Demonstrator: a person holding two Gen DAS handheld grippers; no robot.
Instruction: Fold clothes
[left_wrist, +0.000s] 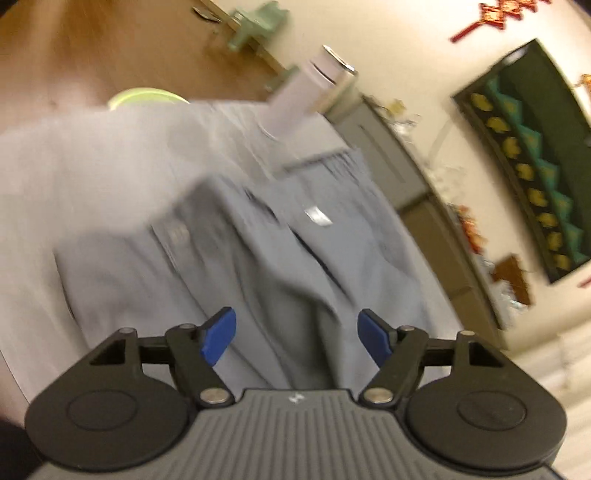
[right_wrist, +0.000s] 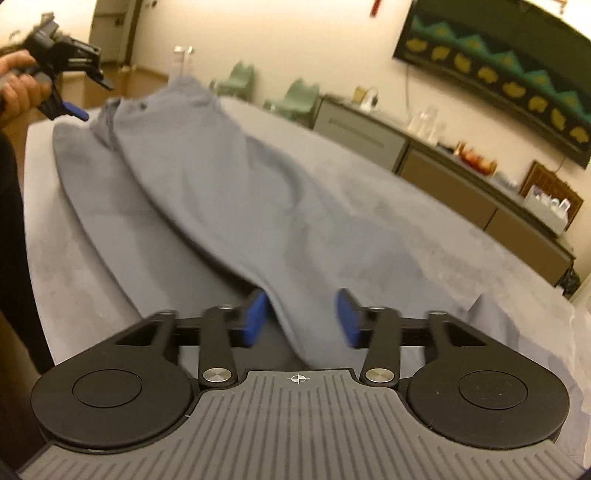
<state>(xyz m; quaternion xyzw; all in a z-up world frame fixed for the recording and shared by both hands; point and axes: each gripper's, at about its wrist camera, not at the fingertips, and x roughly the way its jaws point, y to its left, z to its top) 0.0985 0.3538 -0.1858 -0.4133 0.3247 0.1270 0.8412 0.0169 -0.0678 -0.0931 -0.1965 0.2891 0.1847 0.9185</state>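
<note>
Trousers (right_wrist: 207, 177), grey-blue and laid lengthwise, stretch across the grey table cover (right_wrist: 424, 229) from the waistband at the far end down to the leg ends right under your right gripper (right_wrist: 301, 319). Your right gripper has its 2 blue pads spread wide, with one trouser leg passing between them; the cloth lies just beside the left pad, and neither pad is pressing on it. The second leg lies flat beside the first, nearer the table's left edge.

Your left gripper (left_wrist: 297, 334) also stands with its blue pads well apart, holding nothing, and it points down at the waistband end of the trousers (left_wrist: 258, 258), where the fabric is bunched into folds and a small white label shows. The view there is blurred by motion. In the right wrist view you see that same left gripper (right_wrist: 75, 109) at the far left, held in your hand (right_wrist: 20, 85) above the waistband corner.

Beyond the trousers a pale cylinder-shaped bottle (left_wrist: 303, 96) stands near the table's far edge, and a long grey sideboard (right_wrist: 443, 177) runs along the wall under a dark green panel (right_wrist: 498, 74).
</note>
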